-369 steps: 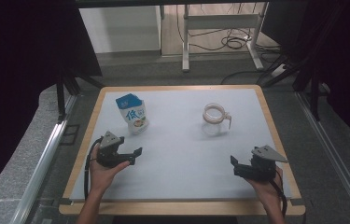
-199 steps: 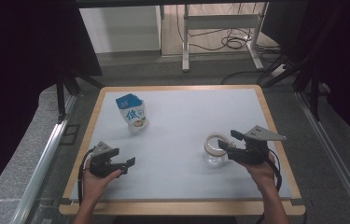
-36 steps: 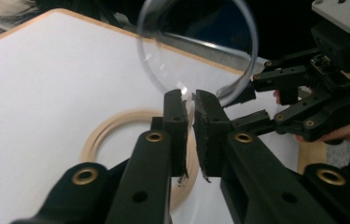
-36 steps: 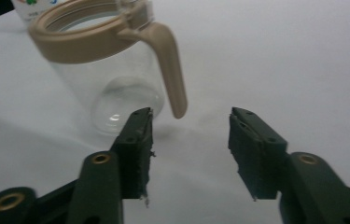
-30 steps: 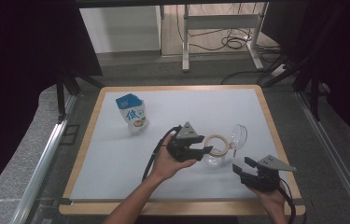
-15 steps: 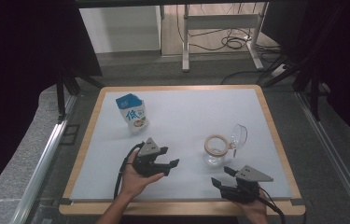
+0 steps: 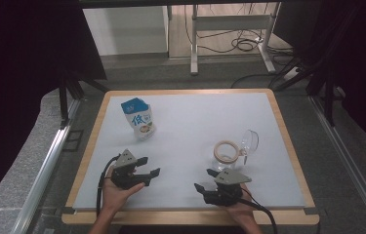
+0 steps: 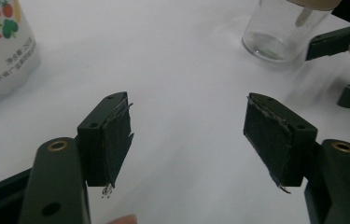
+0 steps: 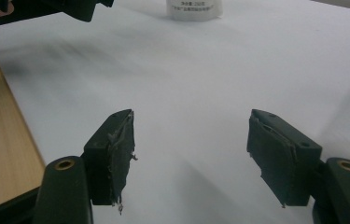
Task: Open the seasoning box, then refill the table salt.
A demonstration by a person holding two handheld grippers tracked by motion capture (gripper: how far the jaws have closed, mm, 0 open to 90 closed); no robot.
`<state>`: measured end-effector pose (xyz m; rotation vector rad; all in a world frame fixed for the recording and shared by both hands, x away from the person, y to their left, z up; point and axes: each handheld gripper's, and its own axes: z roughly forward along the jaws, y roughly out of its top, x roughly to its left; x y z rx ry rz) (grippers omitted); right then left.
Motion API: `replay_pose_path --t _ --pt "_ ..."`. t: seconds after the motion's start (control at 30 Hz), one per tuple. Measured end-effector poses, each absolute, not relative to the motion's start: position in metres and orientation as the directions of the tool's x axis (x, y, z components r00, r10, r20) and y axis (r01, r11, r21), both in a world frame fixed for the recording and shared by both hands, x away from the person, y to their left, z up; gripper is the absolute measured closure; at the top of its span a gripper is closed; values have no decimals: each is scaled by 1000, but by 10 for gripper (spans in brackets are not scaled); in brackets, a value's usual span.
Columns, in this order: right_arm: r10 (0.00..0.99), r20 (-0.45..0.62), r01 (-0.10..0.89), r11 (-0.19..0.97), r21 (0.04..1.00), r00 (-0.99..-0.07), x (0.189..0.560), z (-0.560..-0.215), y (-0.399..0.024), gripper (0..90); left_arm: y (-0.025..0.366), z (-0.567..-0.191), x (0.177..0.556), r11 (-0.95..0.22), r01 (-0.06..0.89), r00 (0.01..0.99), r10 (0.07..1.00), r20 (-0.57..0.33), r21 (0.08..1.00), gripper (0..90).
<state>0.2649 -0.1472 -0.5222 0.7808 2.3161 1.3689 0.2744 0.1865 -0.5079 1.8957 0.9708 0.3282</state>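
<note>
Even overhead light falls on the white, wood-framed table top [image 7: 195, 131], while the surroundings sink into darkness. Shadows are soft. The gripper views blur toward the clear glass jar [image 8: 282, 30] and the white printed carton [image 9: 193, 9].

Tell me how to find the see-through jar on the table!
Start at the big white table top with the wooden rim. Look toward its right side, just beyond the right tongs. There stands the clear glass jar, with a pale wooden ring round its mouth and its glass lid hanging open beside it; the milk carton, far off at the left, is blue and white.
</note>
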Motion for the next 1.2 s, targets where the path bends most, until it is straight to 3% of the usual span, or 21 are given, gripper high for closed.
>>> replay_pose_path --t 0.23,0.47,0.6,0.77,1.03,1.2 --pt "593 10 289 376 881 -805 278 -523 -126 329 200 -512 278 -214 495 613 773 -164 842 329" --pt "617 8 296 366 882 -787 275 -523 -139 329 212 -510 279 -190 487 554 822 -134 853 373" --pt "627 16 307 358 882 -779 276 -524 -144 330 225 -507 286 -140 508 511 843 -167 850 386" --pt "617 10 312 383 870 -787 276 -528 -138 329 245 -504 304 -66 511 461 862 -209 857 403" --pt "613 -13 300 404 864 -790 273 -530 -134 329 258 -493 338 -109 476 446 885 -132 873 411" --pt "624 -9 314 405 859 -781 274 -531 -134 329 266 -481 370 -78 472 452 876 -166 878 411"
